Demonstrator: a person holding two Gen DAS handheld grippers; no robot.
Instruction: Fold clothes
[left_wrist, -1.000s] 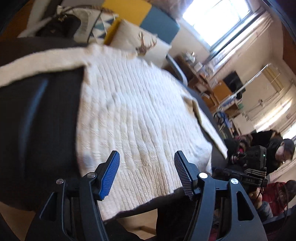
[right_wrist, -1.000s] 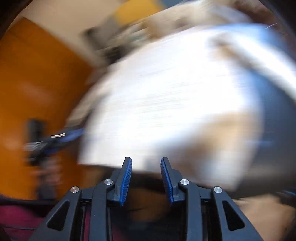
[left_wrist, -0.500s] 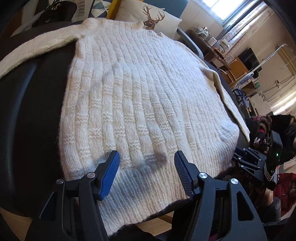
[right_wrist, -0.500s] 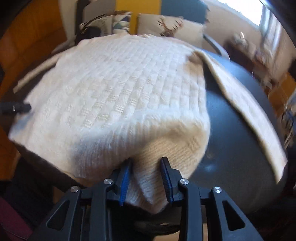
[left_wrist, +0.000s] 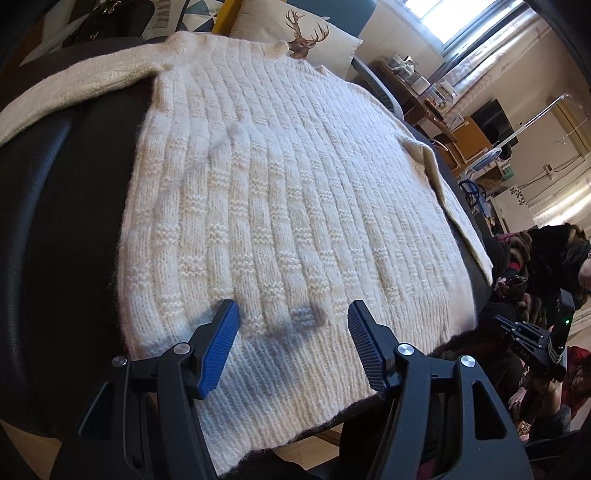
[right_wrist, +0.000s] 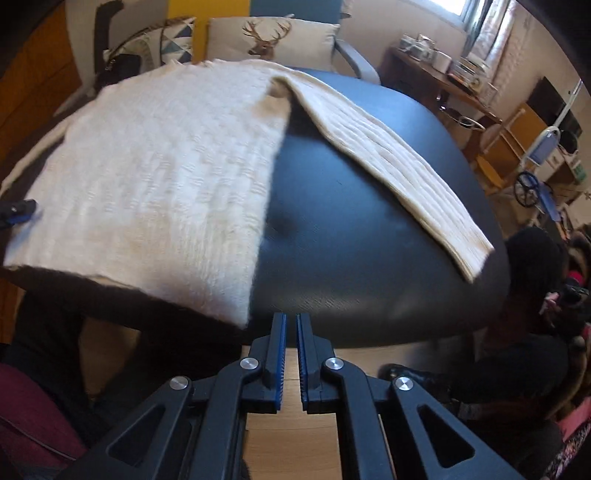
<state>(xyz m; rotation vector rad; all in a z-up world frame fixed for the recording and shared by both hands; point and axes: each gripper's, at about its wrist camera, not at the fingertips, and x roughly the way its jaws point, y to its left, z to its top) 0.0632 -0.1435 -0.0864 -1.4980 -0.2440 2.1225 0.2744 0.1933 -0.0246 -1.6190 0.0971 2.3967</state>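
Now the sweater (left_wrist: 280, 206) lies flat and spread out on the dark round table (right_wrist: 362, 236), with both sleeves out to the sides. No fold is made yet, so this looks like the start. The hem hangs a little over the near table edge. The left gripper (left_wrist: 291, 354) hovers over the hem with its jaws spread and nothing between them. The right gripper (right_wrist: 290, 358) is off the near edge, just beside the sweater's corner, and its jaws have just been closing; now they are pressed together on nothing. Next, a gripper likely needs to open and pinch a sleeve (right_wrist: 391, 177). Bare table lies between the sleeve and the body, giving room to move.
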